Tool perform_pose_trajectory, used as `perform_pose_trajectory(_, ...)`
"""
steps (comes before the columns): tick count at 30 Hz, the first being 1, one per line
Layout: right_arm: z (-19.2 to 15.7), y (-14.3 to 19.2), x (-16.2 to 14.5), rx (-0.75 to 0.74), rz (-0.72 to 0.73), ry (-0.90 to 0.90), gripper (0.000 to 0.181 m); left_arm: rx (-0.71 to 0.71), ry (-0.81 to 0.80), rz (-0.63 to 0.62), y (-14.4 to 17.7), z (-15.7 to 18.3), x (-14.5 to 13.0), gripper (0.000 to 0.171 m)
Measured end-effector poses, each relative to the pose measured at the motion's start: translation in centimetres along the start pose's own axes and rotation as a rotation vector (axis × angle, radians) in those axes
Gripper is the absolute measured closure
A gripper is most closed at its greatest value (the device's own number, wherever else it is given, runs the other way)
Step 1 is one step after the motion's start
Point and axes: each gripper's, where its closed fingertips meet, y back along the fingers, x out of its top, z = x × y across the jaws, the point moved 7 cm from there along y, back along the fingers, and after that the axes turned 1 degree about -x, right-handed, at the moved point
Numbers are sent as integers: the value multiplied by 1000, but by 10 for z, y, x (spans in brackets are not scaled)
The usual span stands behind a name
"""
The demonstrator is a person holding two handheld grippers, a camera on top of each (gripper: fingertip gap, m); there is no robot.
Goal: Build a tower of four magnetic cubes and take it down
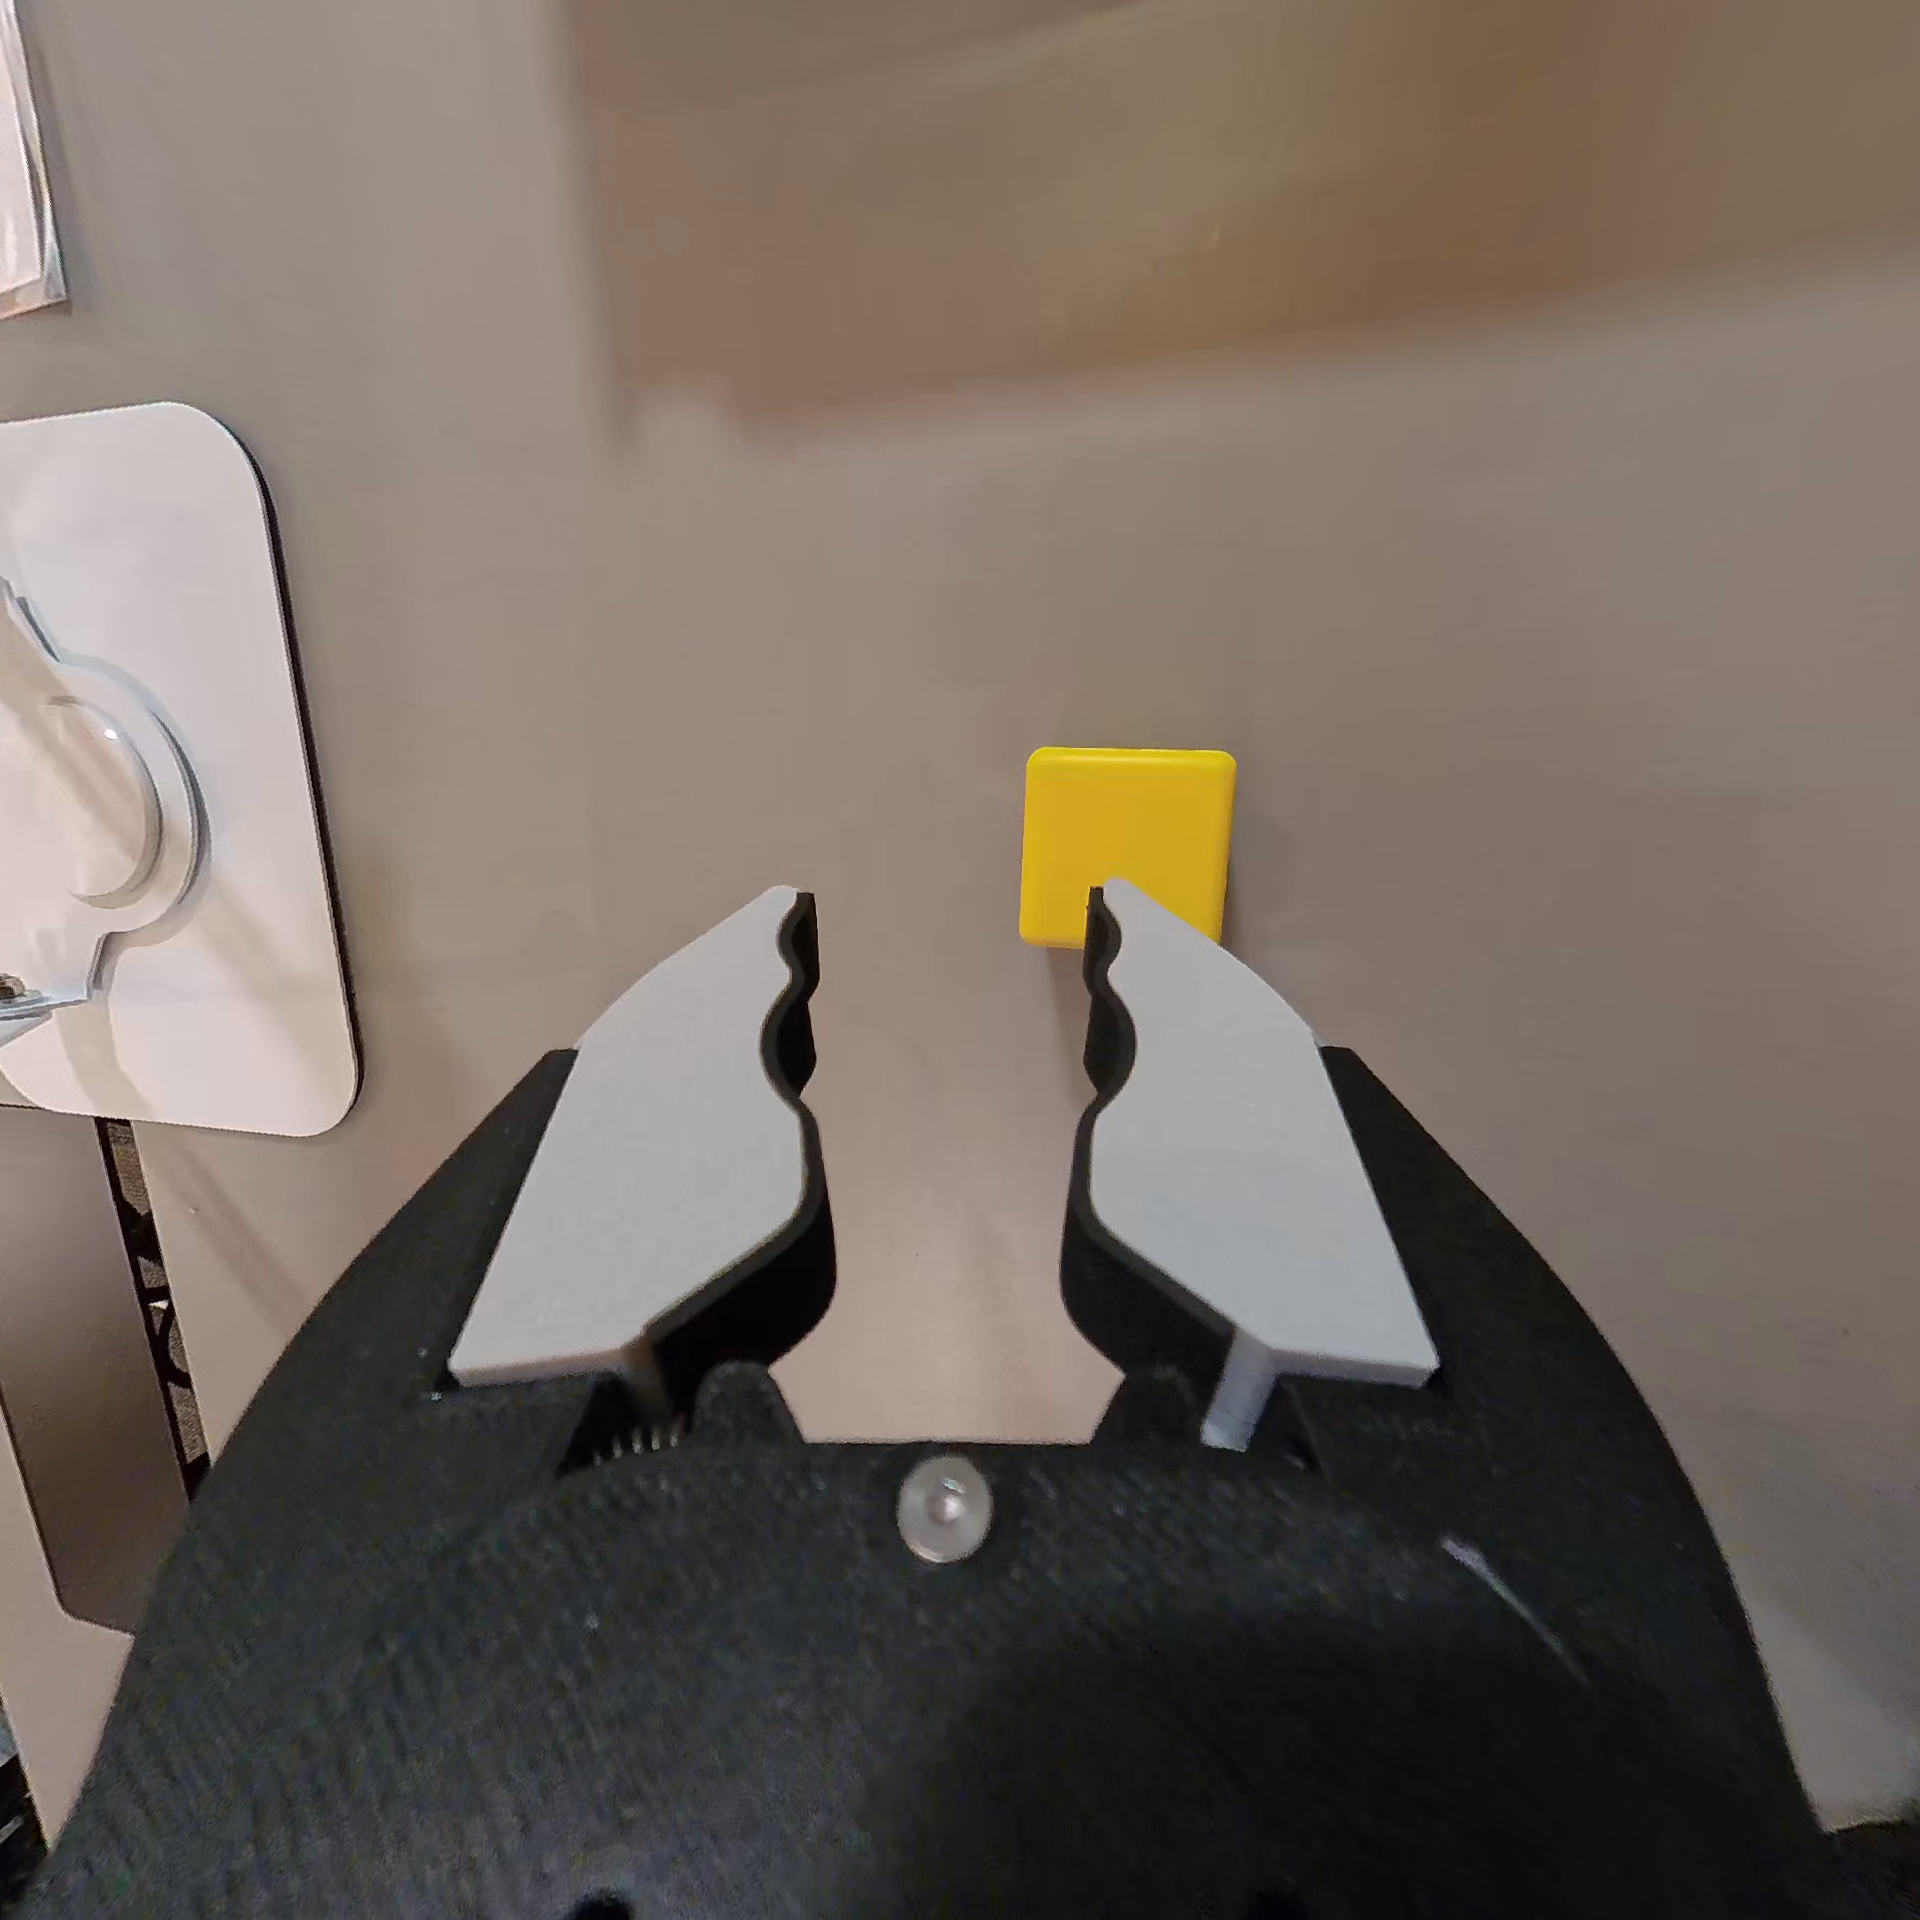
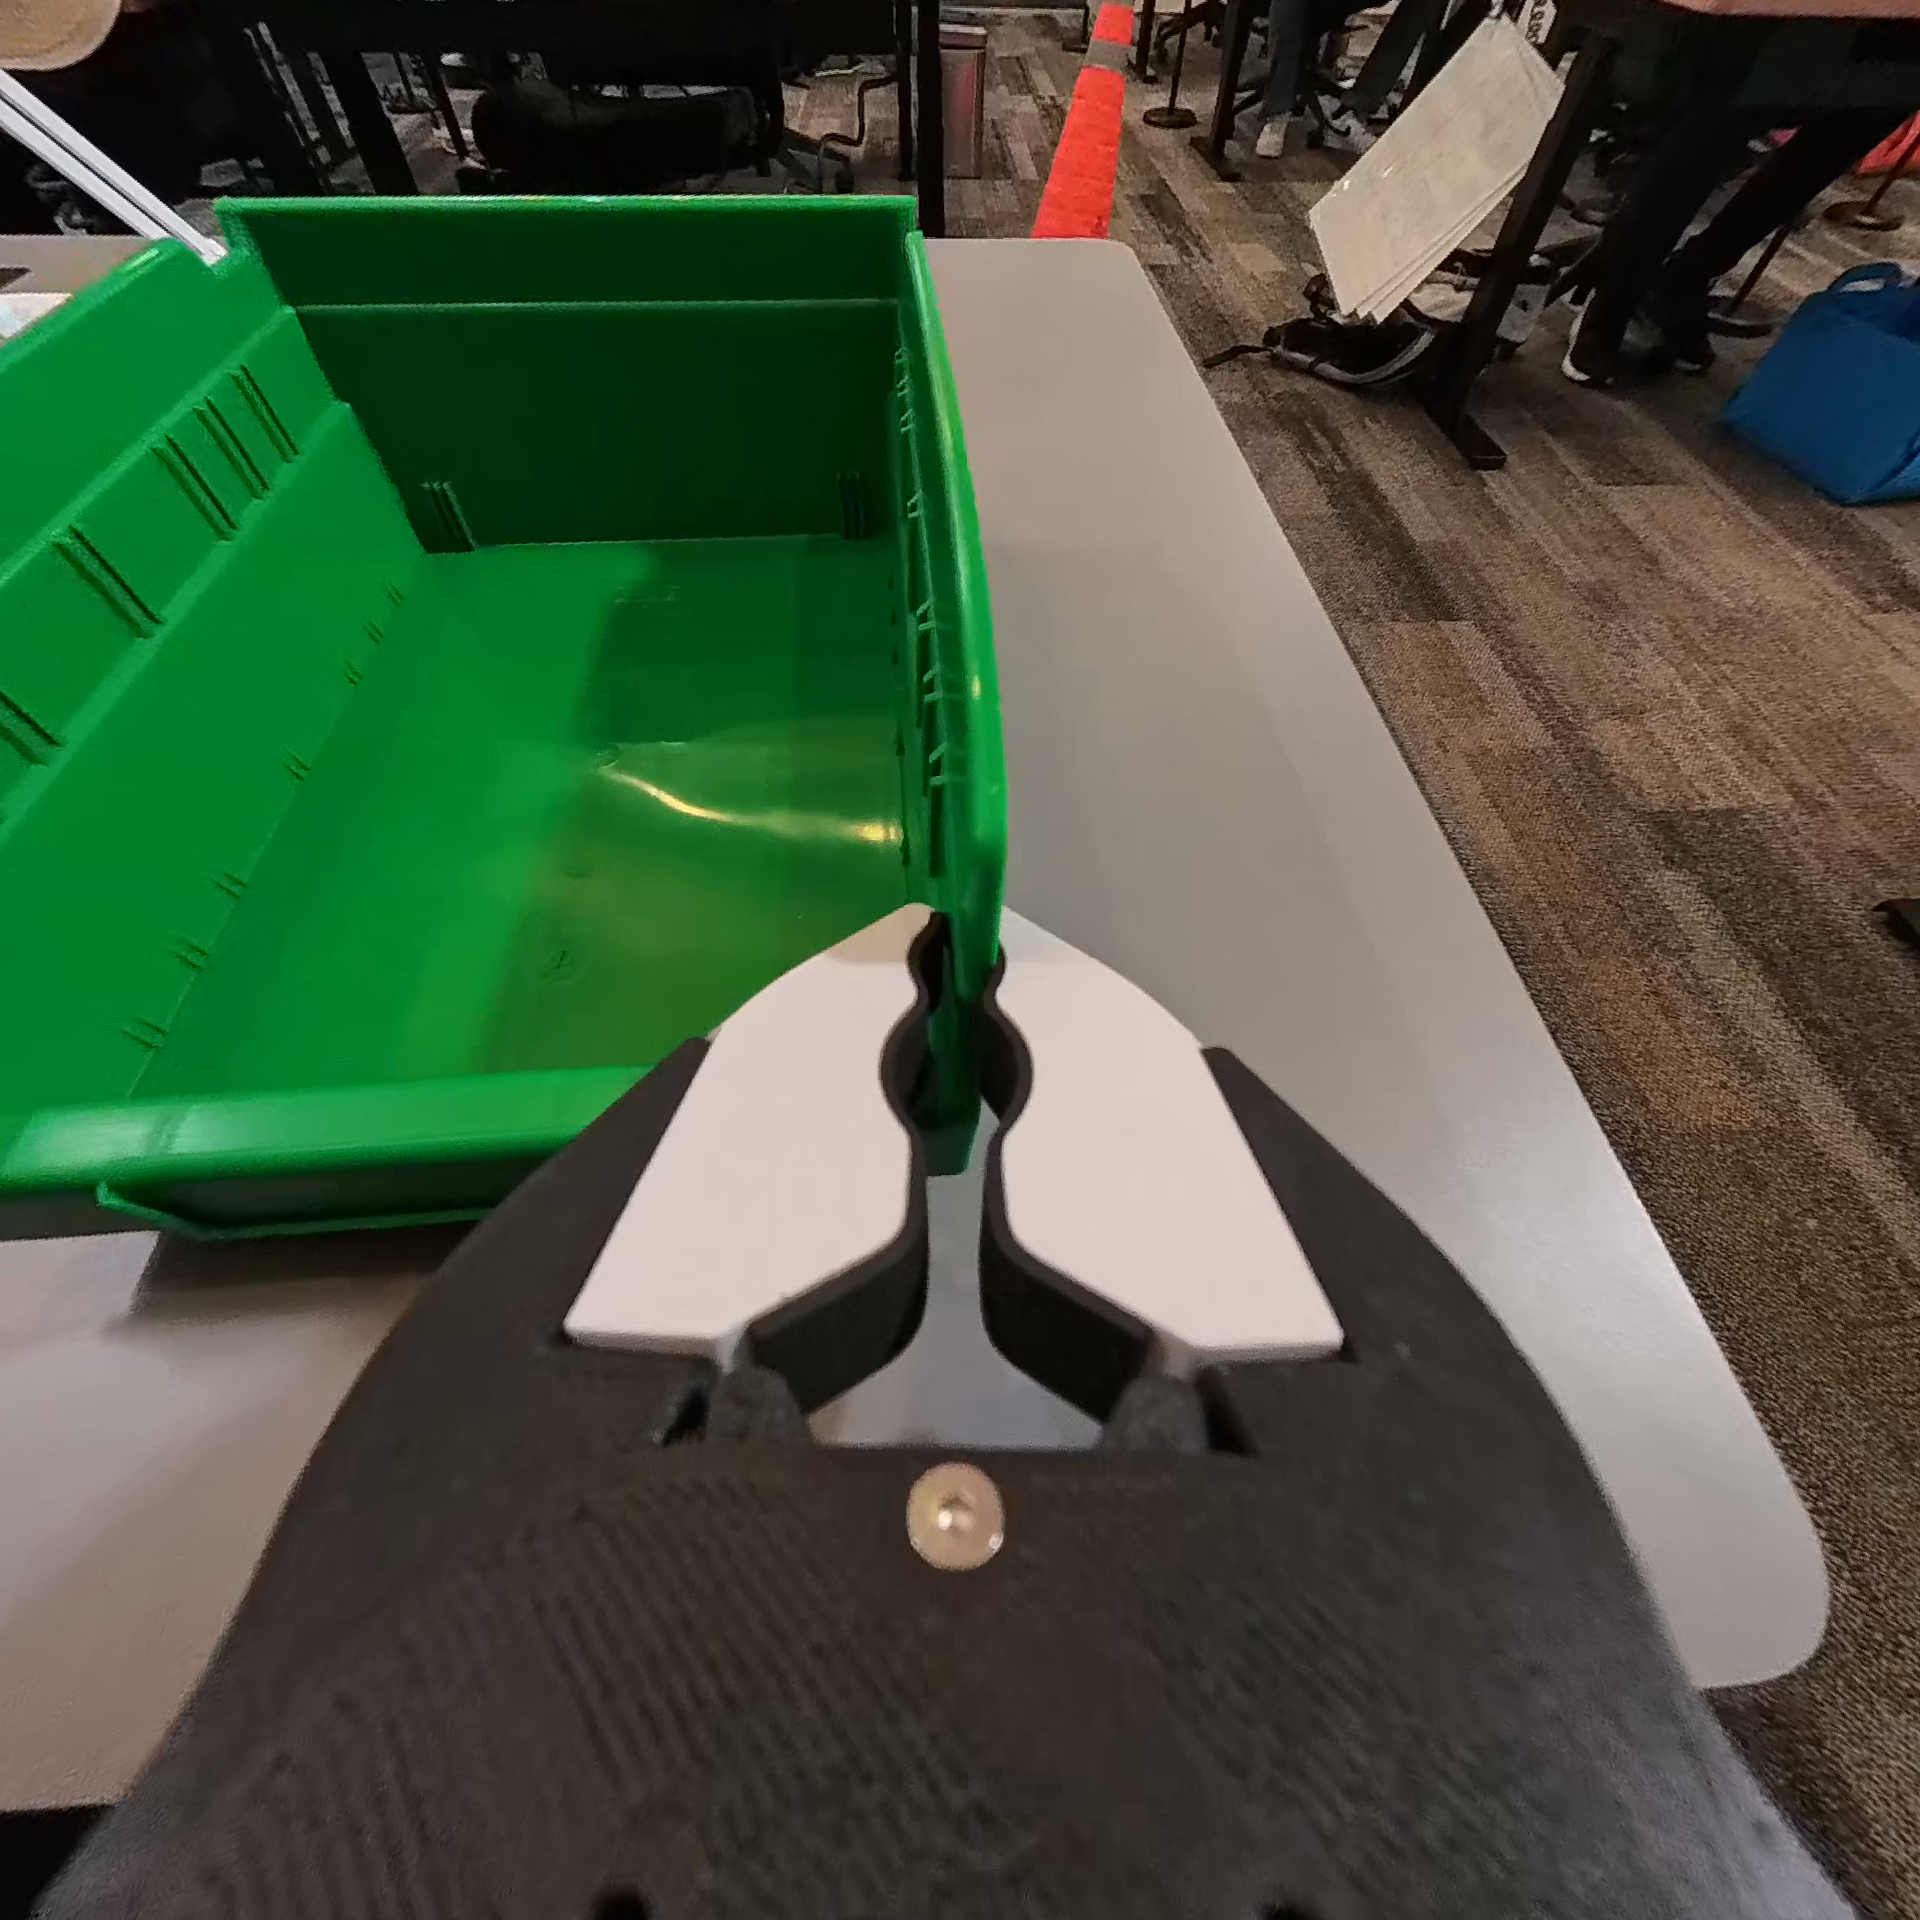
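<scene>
Surface, left wrist view: one pale grey-beige table top [image 1: 1455, 623], matte, with soft shadow bands across its far part. At the far left edge, one white rounded-corner plate [image 1: 239, 790] carrying a clear plastic fitting; what it is cannot be told. Right of it, the left gripper [image 1: 951, 909] hovers low over the table with its two grey fingers spread apart, nothing between them. One yellow square block [image 1: 1127, 842] lies flat on the table just beyond the tip of the right-hand finger, which overlaps the block's lower corner in view; contact cannot be told.

Right wrist view: one green plastic bin [image 2: 520, 831] stands on the same kind of grey table [image 2: 1247, 831], filling the left half, with nothing inside it. Ribbed slots run along its side walls. The right gripper [image 2: 971, 951] is clamped on the bin's right wall near the front corner, one finger inside the bin, one outside, the rim pinched between the dark pads.

Right of the table: brown-and-grey striped carpet floor [image 2: 1558, 727]. Farther back, one orange-red cone [image 2: 1086, 135], dark table legs, one tilted white board [image 2: 1439, 171], one blue bag [image 2: 1839, 395] at the far right edge, and the legs of people standing nearby.
</scene>
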Motion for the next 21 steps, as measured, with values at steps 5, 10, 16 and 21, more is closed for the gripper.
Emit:
perform_pose_trajectory(5, -1, 0, 0, 1, 1, 2, 178, -1, 3, -4, -1, -1, -1, 121)
perform_pose_trajectory(10, -1, 0, 0, -2, 1, 2, 177, -2, 1, -8, -2, -1, -1, 121)
perform_pose_trajectory(16, -4, 1, 0, -34, -10, 29, 175, -13, 9, -7, 2, 0, -2, 125)
perform_pose_trajectory(21, -7, 2, 1, -77, -22, 97, 172, -3, 16, -3, 5, -2, -3, 125)
